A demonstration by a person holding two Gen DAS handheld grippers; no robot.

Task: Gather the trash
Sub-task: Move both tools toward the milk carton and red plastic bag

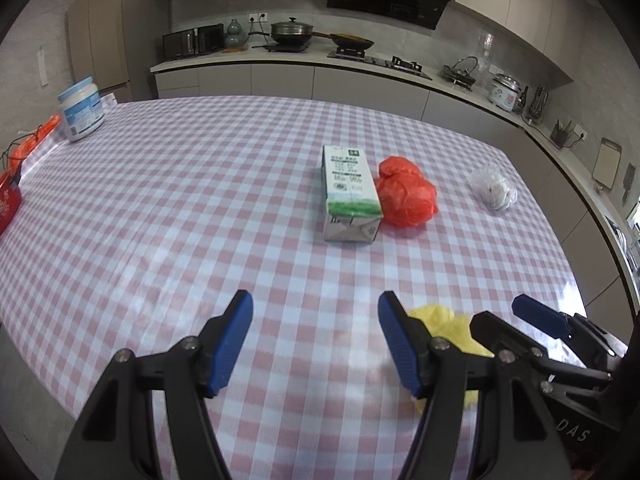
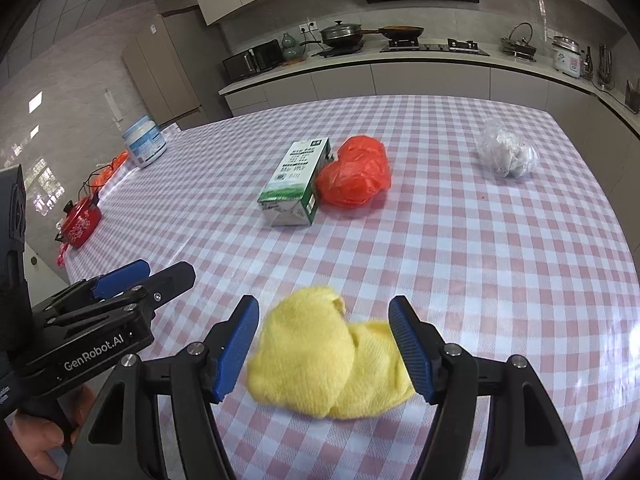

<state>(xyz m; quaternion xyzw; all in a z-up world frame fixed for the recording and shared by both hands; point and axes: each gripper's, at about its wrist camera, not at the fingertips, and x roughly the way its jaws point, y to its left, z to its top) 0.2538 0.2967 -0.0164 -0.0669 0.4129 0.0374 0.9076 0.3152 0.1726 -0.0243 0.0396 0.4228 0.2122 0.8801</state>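
A green-and-white milk carton [image 1: 350, 192] [image 2: 294, 184] lies on the checked table, touching a crumpled red plastic bag [image 1: 406, 192] [image 2: 354, 172] on its right. A clear plastic bag with wadded paper [image 1: 494, 188] [image 2: 508, 154] lies further right. A yellow cloth [image 2: 332, 356] [image 1: 448, 326] lies between my right gripper's [image 2: 322, 334] open jaws, untouched as far as I can see. My left gripper [image 1: 316, 330] is open and empty over bare tablecloth, left of the cloth. The right gripper also shows in the left wrist view [image 1: 516, 320].
A white jar with a blue label [image 1: 82, 110] [image 2: 144, 146] stands at the table's far left corner. A red pot [image 2: 80, 220] and orange items [image 2: 112, 168] sit along the left edge. The kitchen counter [image 1: 320, 62] with stove and pans runs behind.
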